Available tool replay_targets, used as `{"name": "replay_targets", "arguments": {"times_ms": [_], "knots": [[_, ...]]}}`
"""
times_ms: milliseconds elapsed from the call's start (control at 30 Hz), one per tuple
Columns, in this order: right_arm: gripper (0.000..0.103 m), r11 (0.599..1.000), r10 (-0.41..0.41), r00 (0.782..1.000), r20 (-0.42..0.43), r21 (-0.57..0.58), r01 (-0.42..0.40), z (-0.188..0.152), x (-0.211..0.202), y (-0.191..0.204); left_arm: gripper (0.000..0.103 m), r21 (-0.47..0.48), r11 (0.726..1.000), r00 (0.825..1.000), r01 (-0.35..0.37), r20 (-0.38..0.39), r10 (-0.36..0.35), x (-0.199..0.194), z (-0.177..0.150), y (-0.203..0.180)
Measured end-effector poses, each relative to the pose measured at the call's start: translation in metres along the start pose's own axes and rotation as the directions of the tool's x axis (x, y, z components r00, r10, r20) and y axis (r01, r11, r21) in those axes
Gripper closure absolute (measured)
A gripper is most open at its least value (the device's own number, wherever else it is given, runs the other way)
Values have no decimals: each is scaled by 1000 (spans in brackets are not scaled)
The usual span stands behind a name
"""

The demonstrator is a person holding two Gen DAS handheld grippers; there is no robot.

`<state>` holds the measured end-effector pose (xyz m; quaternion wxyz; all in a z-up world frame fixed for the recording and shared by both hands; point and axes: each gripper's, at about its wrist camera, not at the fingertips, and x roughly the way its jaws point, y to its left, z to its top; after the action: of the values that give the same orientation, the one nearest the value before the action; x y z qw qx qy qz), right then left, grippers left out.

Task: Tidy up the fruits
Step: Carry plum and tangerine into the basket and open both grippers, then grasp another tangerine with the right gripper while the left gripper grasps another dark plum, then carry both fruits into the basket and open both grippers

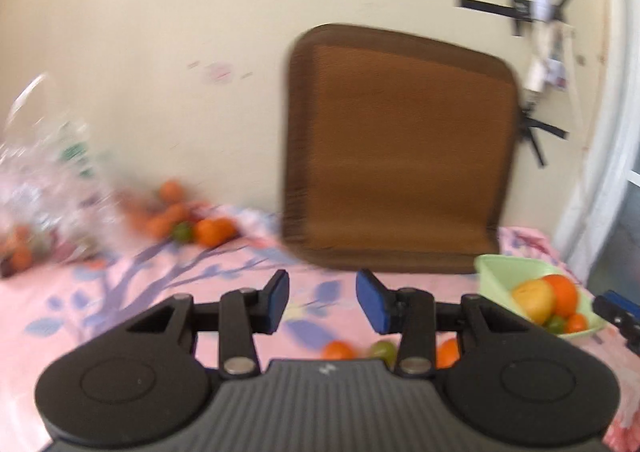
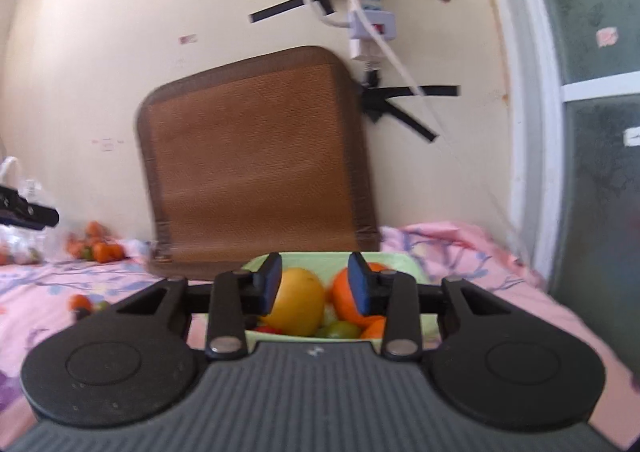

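Observation:
My left gripper (image 1: pixel 322 302) is open and empty above the pink bedsheet. Just below it lie two small oranges (image 1: pixel 338 350) and a green fruit (image 1: pixel 383 349). A pile of oranges (image 1: pixel 192 220) lies far left by the wall. A light green bowl (image 1: pixel 500 272) at the right holds a yellow fruit (image 1: pixel 534 300), oranges and green fruits. My right gripper (image 2: pixel 314 284) is open and empty, hovering over that bowl (image 2: pixel 296 262), with the yellow fruit (image 2: pixel 298 300) and a large orange (image 2: pixel 348 298) seen between its fingers.
A brown woven mat (image 1: pixel 400 148) leans against the cream wall behind the bowl. A clear plastic bag (image 1: pixel 44 180) with fruit sits at the far left. A power strip and cables (image 2: pixel 368 20) hang on the wall. A window frame (image 2: pixel 536 132) stands at the right.

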<state>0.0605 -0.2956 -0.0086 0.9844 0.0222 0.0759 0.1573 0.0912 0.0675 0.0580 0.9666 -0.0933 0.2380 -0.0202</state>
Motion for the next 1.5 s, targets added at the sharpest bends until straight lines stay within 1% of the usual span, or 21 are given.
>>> {"name": "replay_targets", "arguments": {"times_ms": [67,133,233,333,433,500,600,667,700,733,833,933,967,1033,1133,1200,1267,1367,1433,1500], "knots": [[64,996,82,996,-40,-28,-83,3,1,21,65,-36,999,1000,-21,-24,20,-1,-6,22],[64,986,140,987,-84,-81,-147,4,4,48,65,-47,999,999,-19,-46,16,0,-16,34],[64,966,174,973,-151,-163,-198,0,19,84,65,-44,999,997,20,-78,-23,9,-24,35],[64,956,159,964,-211,-209,-204,-7,41,105,65,-29,996,991,79,-104,-81,15,-33,25],[64,950,115,964,-241,-257,-177,-14,58,116,65,38,992,987,119,-116,-114,18,-42,4],[63,944,104,959,-263,-276,-179,-17,65,120,65,77,986,982,145,-131,-134,20,-47,-10],[63,942,77,951,-298,-292,-168,-24,75,121,65,119,980,979,159,-149,-140,25,-52,-25],[60,944,82,938,-336,-276,-181,-24,83,121,65,137,978,978,158,-160,-135,30,-55,-33],[58,943,71,933,-353,-281,-178,-25,86,122,65,144,977,977,156,-164,-132,32,-55,-36],[53,941,59,925,-375,-288,-176,-27,89,123,65,151,977,977,153,-169,-127,34,-56,-40],[60,945,71,931,-359,-274,-178,-27,83,120,65,182,975,979,128,-179,-95,41,-56,-49],[61,953,82,931,-355,-244,-177,-27,74,116,65,190,976,976,105,-205,-65,50,-59,-54],[61,954,88,930,-356,-240,-182,-28,69,115,67,190,977,975,101,-216,-58,54,-59,-55],[61,955,102,928,-359,-227,-192,-30,60,114,72,190,977,977,92,-209,-51,56,-57,-55],[61,965,117,929,-352,-182,-191,-31,48,108,74,183,979,977,86,-209,-47,59,-57,-54],[61,972,118,929,-350,-151,-180,-31,41,102,74,204,976,978,80,-204,-37,55,-59,-59],[61,977,115,932,-344,-131,-169,-32,31,97,74,193,975,975,111,-210,-70,47,-63,-62],[61,982,112,934,-340,-106,-157,-36,16,88,74,166,970,964,177,-230,-136,33,-71,-71],[61,985,109,934,-339,-92,-149,-38,6,80,74,186,960,957,209,-241,-162,25,-77,-83],[61,988,95,940,-328,-82,-128,-39,-3,70,74,208,947,950,245,-244,-192,21,-78,-98]]}}
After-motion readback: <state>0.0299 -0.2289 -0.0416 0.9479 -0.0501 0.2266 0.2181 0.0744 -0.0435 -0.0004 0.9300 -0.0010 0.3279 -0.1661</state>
